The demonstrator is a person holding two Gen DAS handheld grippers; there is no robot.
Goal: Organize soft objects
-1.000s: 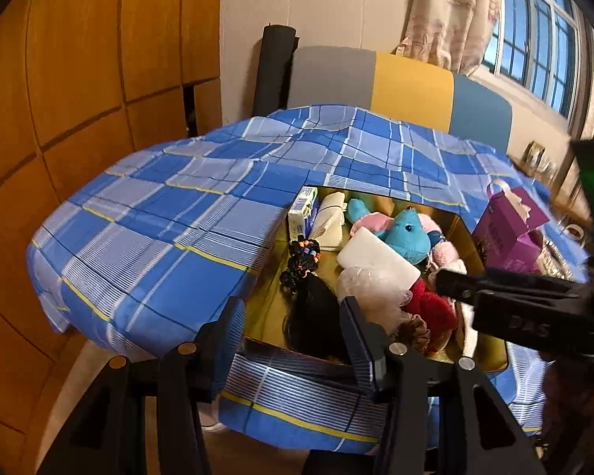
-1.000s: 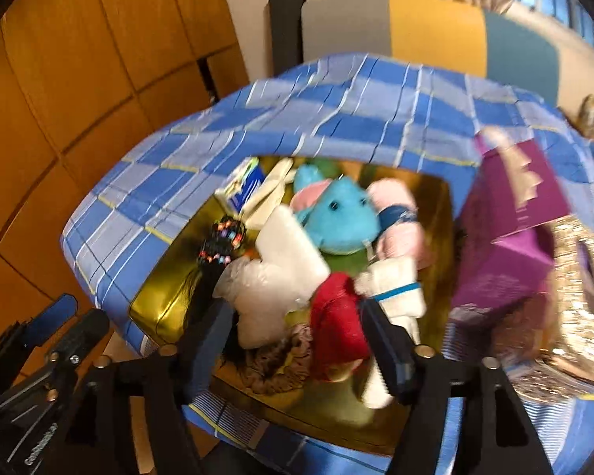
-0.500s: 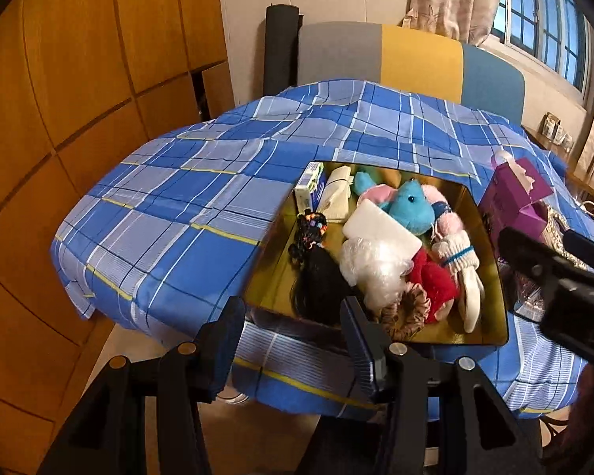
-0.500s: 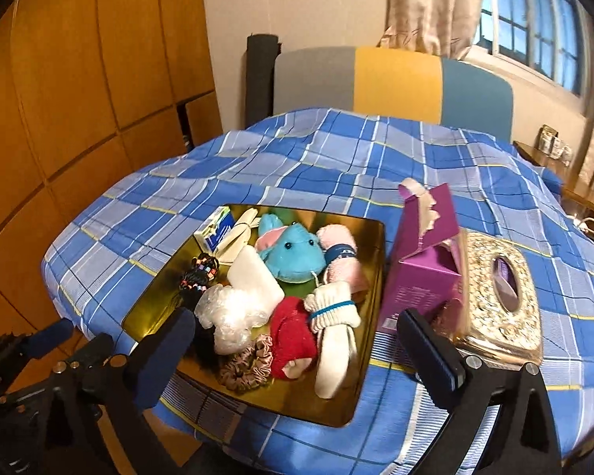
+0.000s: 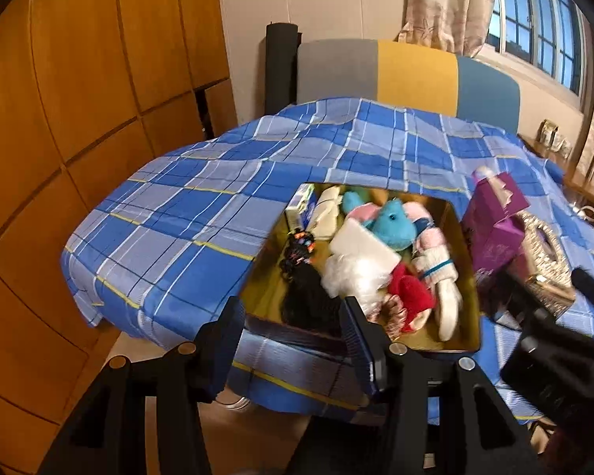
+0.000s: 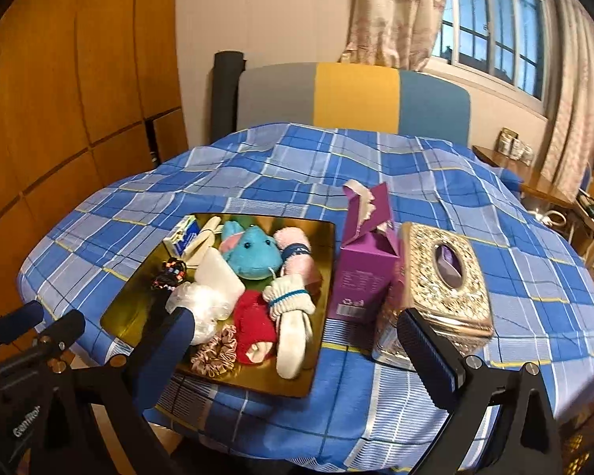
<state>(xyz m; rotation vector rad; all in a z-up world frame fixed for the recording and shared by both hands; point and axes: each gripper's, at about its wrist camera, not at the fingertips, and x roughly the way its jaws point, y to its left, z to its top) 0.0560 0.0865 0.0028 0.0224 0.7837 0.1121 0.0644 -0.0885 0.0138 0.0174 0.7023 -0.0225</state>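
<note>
A gold tray (image 6: 130,308) (image 5: 469,277) on the blue plaid table holds soft things: a blue plush toy (image 6: 253,255) (image 5: 392,223), rolled white socks (image 6: 293,316) (image 5: 439,277), a pink roll (image 6: 297,241), a red cloth (image 6: 253,324) (image 5: 410,297), a pink scrunchie (image 6: 214,352), a clear plastic bundle (image 6: 198,308) and black hair (image 5: 305,301). My left gripper (image 5: 293,340) is open and empty in front of the tray's near edge. My right gripper (image 6: 297,356) is wide open and empty, held back from the tray.
A purple carton (image 6: 366,265) (image 5: 495,229) and an ornate gold tissue box (image 6: 443,277) stand right of the tray. The plaid cloth (image 6: 415,166) covers the table. A chair back (image 6: 352,99) stands behind, wooden panels (image 6: 79,99) at left.
Both grippers have pulled back from the tray. The right gripper's jaws have opened much wider and it now views the whole table.
</note>
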